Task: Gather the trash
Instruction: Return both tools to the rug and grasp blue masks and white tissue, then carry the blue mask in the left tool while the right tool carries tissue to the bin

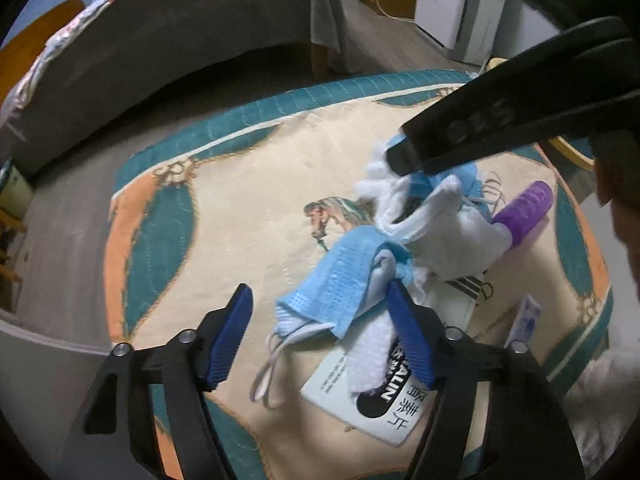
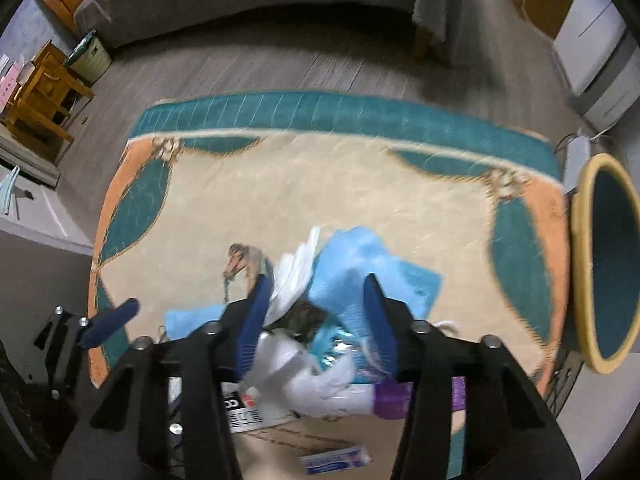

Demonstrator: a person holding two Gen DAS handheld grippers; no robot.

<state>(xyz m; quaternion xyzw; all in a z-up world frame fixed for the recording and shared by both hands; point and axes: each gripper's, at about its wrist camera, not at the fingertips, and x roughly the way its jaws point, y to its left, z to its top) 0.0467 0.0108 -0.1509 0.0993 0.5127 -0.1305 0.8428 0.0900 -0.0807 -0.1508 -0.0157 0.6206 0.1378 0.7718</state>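
We are pinching the crumpled tissue wad (image 2: 316, 364) with the right gripper (image 2: 316, 320) while the left gripper (image 1: 320, 332), jaws apart, is straddling a blue mask (image 1: 332, 284) on the rug (image 1: 248, 184), readying both for the bin (image 2: 600, 260) just beside it.

Left gripper (image 1: 320, 316) stands apart-jawed over a blue face mask (image 1: 336, 280) on the patterned rug (image 1: 240, 200). Right gripper (image 1: 404, 160) reaches into the white tissue (image 1: 456, 228).
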